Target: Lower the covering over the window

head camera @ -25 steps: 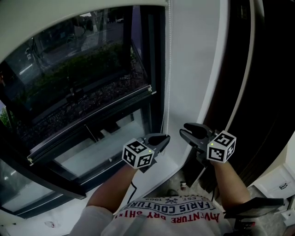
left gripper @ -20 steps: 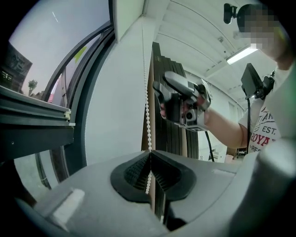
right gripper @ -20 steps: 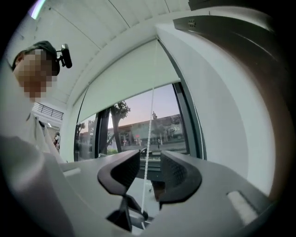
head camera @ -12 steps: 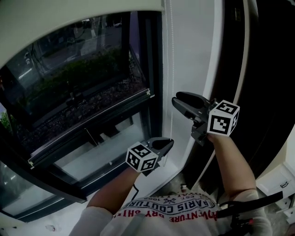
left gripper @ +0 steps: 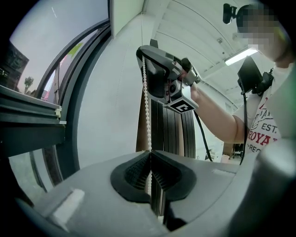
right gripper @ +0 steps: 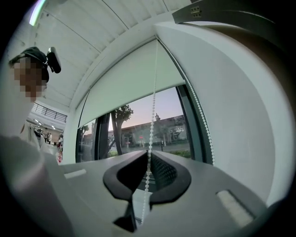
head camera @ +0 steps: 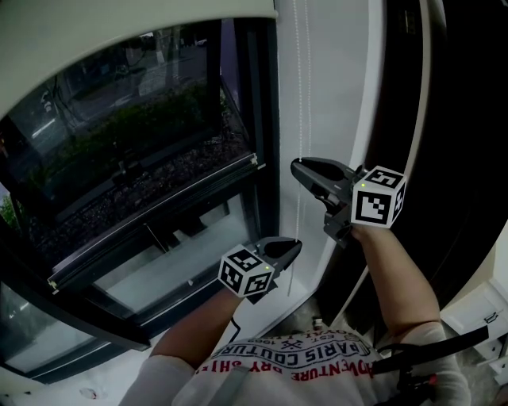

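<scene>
Head view, mate: the dark-framed window (head camera: pixel 143 143) is mostly bare, so where's the blind (head camera: pixel 119 20)?
Rolled high above it. Smooth pale fabric, probably light. Work it by the bead chain (head camera: pixel 298 95) by the right frame: thin, limp, slippery-looking beads.
And the grippers?
Left gripper (head camera: pixel 296 244) pinches the chain low. Right gripper (head camera: pixel 295 167) is closing on it higher, ribbed pads either side.

Head view: from above, steeply down on bead chain (head camera: pixel 298 119), window (head camera: pixel 143 127) left of it | left gripper view: low on bead chain, facing up, close | right gripper view: higher on bead chain, facing up, close | shared — bead chain
</scene>
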